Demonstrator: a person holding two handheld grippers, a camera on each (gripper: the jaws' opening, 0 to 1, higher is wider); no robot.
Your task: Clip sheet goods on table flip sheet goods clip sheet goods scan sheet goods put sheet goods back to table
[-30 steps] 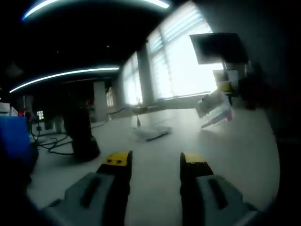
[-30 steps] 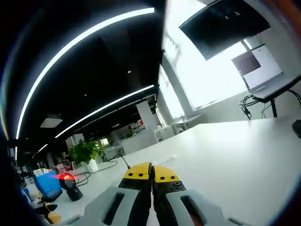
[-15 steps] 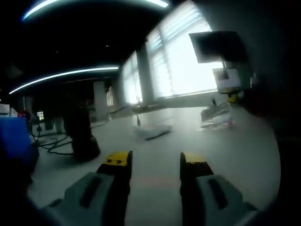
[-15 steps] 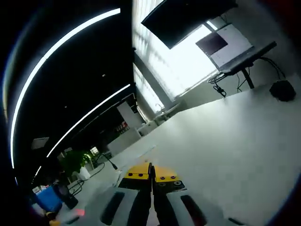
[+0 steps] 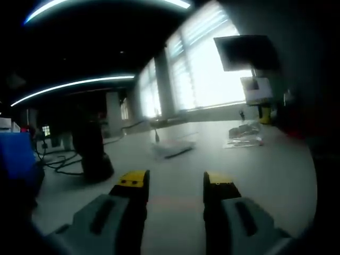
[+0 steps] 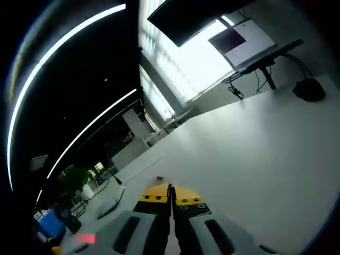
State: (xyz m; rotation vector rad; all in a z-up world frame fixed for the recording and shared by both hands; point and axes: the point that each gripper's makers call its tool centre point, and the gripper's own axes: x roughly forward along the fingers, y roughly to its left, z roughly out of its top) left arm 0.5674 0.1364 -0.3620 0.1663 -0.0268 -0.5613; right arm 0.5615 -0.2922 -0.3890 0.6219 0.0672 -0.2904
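My left gripper [image 5: 175,183]: level over the counter [image 5: 265,170], fingers [image 5: 130,183] apart, nothing between them. My right gripper [image 6: 171,195]: low above the pale counter [image 6: 255,154], fingers [image 6: 156,195] pressed together; whether anything thin sits between them I cannot tell. Sheet goods [image 5: 243,134]: clear packet lying flat on the counter, right of centre in the left gripper view, well apart from my fingers. Scanner stand [image 5: 91,154]: dark, left of the fingers. Flat white item [image 5: 172,149]: centre, beyond the fingers.
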